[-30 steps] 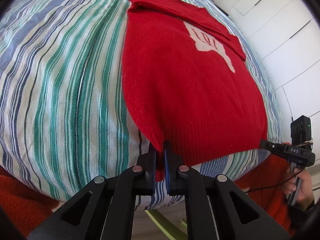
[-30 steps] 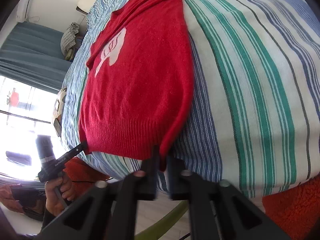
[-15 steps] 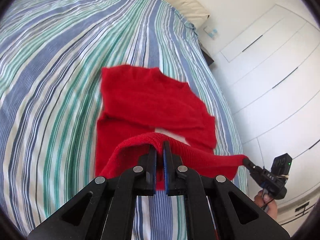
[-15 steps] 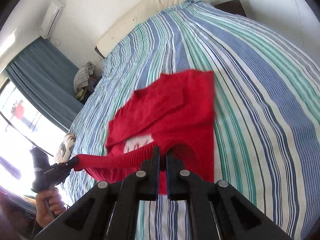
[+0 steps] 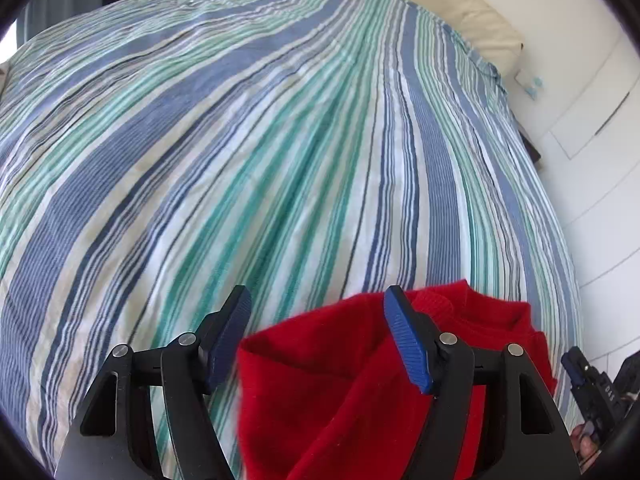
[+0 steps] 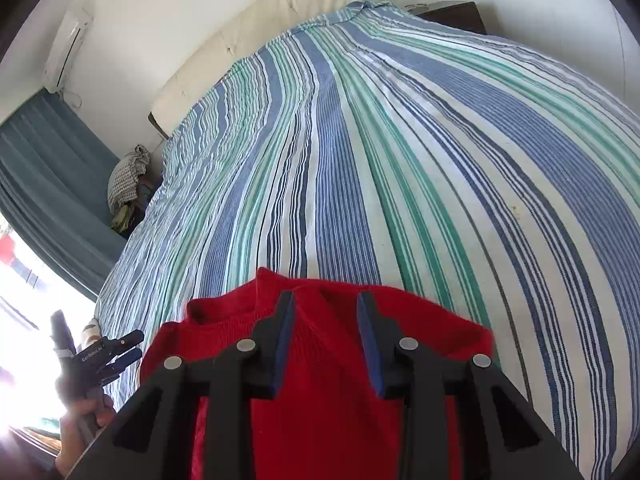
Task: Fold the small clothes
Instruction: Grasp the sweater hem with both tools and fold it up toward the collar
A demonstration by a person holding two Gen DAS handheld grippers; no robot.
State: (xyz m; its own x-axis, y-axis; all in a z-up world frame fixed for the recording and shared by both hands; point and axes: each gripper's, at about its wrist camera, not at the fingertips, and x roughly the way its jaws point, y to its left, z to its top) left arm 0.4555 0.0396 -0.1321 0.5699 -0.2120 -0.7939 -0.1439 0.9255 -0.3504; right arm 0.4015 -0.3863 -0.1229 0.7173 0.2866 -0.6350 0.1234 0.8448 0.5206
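Note:
A small red knit sweater (image 5: pixel 340 392) lies folded over on the striped bed, right under both grippers; it also shows in the right wrist view (image 6: pixel 328 400). My left gripper (image 5: pixel 316 316) is open, its blue-padded fingers spread wide just above the sweater's left edge. My right gripper (image 6: pixel 326 316) is open too, fingers apart over the ribbed top edge of the sweater. Neither holds the cloth. The right gripper shows at the left wrist view's right edge (image 5: pixel 580 364), and the left gripper at the right wrist view's left edge (image 6: pixel 116 348).
The blue, green and white striped bedspread (image 5: pixel 260 160) stretches far ahead. A cream headboard cushion (image 6: pixel 248 36) lies at the far end. White cupboards (image 5: pixel 600 160) stand to the right, a curtain (image 6: pixel 48 184) and a pile of clothes (image 6: pixel 128 176) to the left.
Both grippers carried the sweater's hem up and forward over its upper part, then opened and let it go. The sweater now lies folded in half.

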